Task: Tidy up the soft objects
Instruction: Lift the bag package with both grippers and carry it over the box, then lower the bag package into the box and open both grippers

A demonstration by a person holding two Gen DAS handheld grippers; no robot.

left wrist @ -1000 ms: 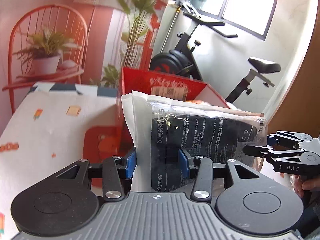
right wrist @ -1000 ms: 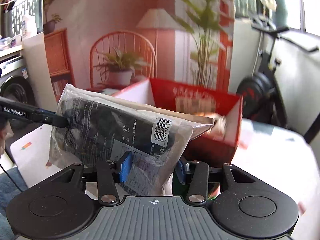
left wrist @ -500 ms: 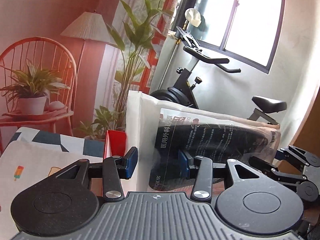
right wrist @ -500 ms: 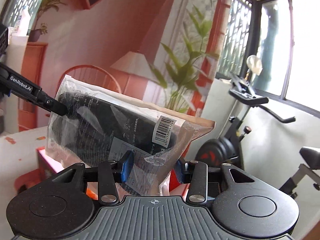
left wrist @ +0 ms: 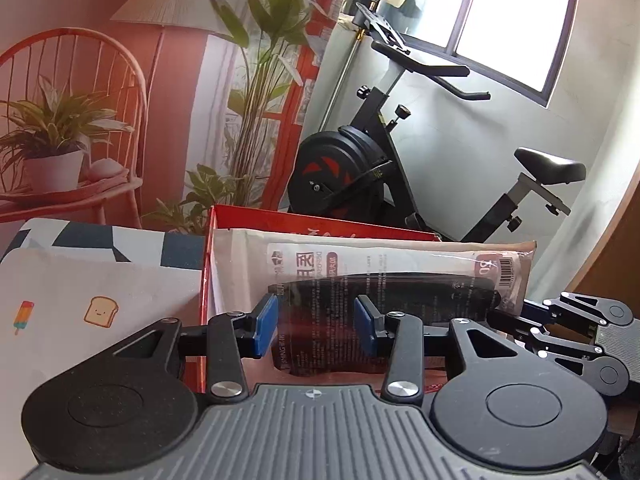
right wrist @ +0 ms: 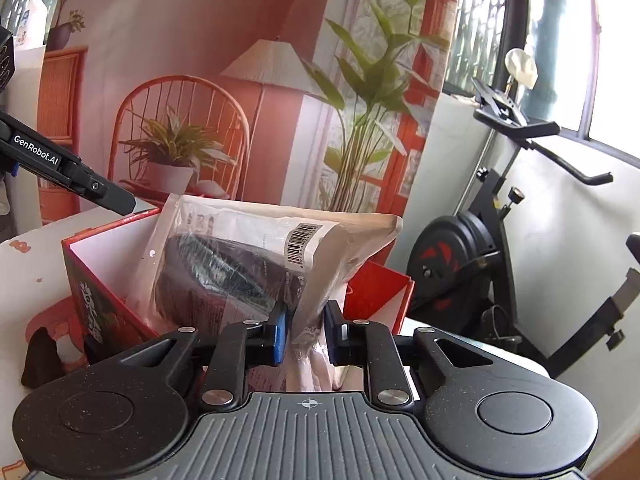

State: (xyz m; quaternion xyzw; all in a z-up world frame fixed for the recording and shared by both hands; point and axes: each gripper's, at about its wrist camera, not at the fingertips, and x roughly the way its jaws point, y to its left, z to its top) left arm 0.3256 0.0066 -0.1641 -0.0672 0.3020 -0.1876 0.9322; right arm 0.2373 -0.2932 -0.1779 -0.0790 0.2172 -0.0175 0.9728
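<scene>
Behind both tools stands a pink backdrop printed with a wicker chair, a lamp and tall plants, and to the right of it an exercise bike (left wrist: 360, 168) stands under a window. Ahead of the left gripper (left wrist: 316, 324) lies a white tablecloth (left wrist: 92, 292) with small toast and ice-lolly prints, carrying an open red box (right wrist: 100, 276). A clear plastic package (left wrist: 380, 280) holding something dark and soft stands in that box, leaning against its far wall. The left gripper points slightly down at the package's near end, its blue pads standing partly apart on either side of the plastic, seemingly just clear of it. The right gripper (right wrist: 306, 330) comes in from the opposite end, its jaws closing on the package's crumpled corner, which sits between the pads.
</scene>
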